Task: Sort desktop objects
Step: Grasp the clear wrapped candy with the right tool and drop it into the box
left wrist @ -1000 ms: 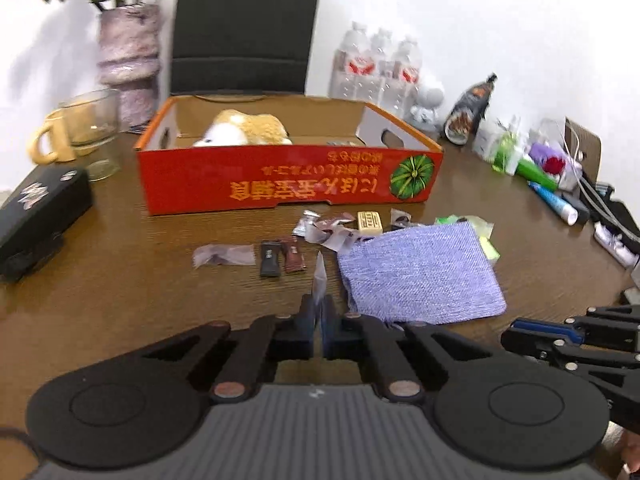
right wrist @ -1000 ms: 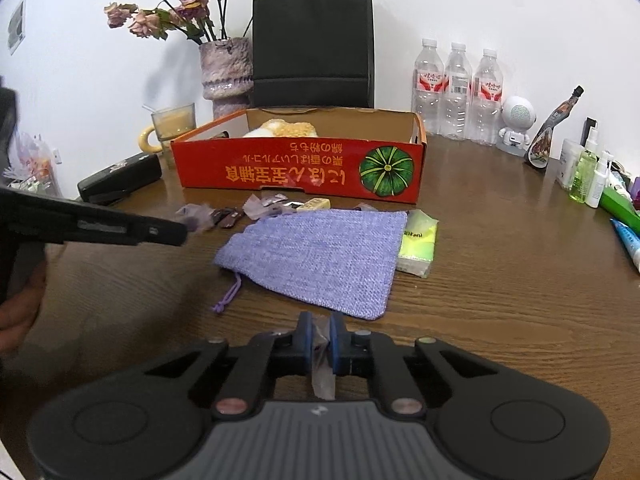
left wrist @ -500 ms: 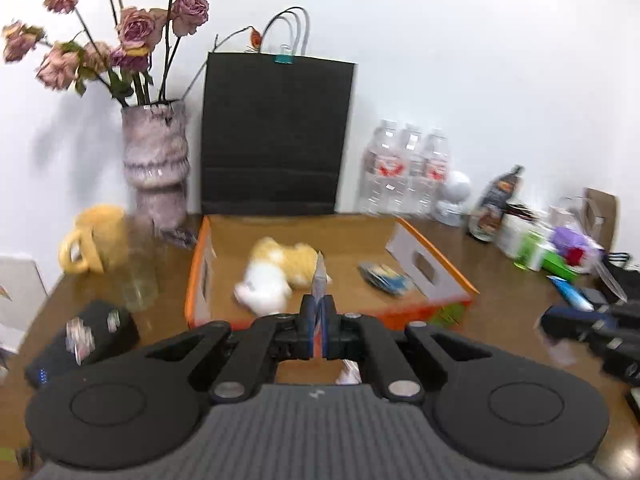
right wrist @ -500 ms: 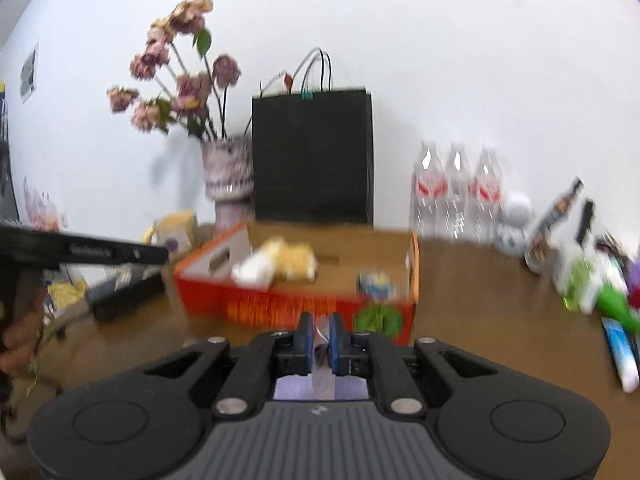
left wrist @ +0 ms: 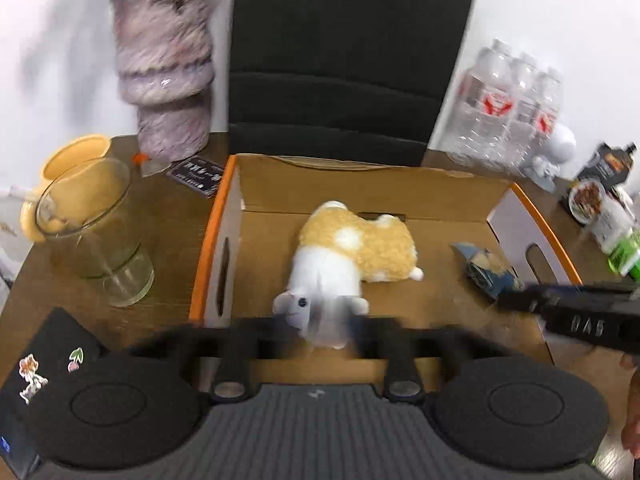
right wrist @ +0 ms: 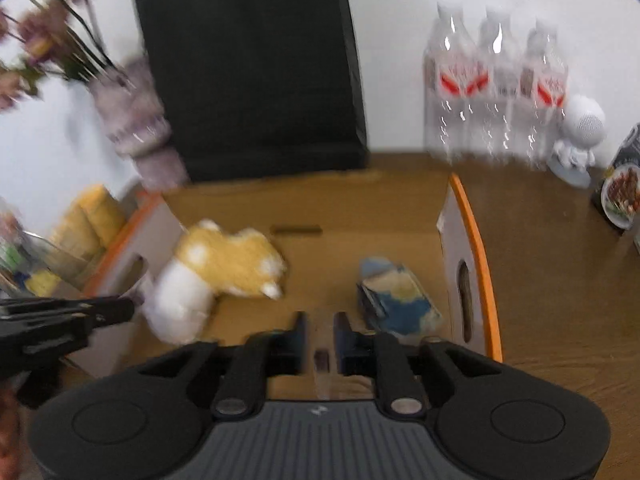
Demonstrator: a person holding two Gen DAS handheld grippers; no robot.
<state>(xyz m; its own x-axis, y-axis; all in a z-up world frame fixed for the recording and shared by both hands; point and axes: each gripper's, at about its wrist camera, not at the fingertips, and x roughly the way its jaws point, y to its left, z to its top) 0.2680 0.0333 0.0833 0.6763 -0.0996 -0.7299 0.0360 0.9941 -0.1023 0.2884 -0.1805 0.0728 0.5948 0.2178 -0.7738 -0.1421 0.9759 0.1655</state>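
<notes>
Over the cardboard box (left wrist: 404, 312), both tongs stand apart with jaws just opened, each letting a small clear wrapper (left wrist: 316, 312) drop between them, the left tongs (left wrist: 320, 328) above the plush toy (left wrist: 352, 252) at 12 o'clock, the right tongs (right wrist: 320, 332) with the blue packet (right wrist: 396, 296) at 1 o'clock.

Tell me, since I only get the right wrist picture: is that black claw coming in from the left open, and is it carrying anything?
Observer: In the left wrist view the left gripper has its jaws apart; they have just been opening. A blurred clear scrap sits between them, not pinched, over the plush toy in the box.
Visitor: What's on the table left of the box?
Observer: A black case with cartoon stickers, nearer the camera than the glass cup.
Visitor: Anything else I miss?
Observer: A small black card lies flat by the box's far left corner, at the foot of the vase.
</notes>
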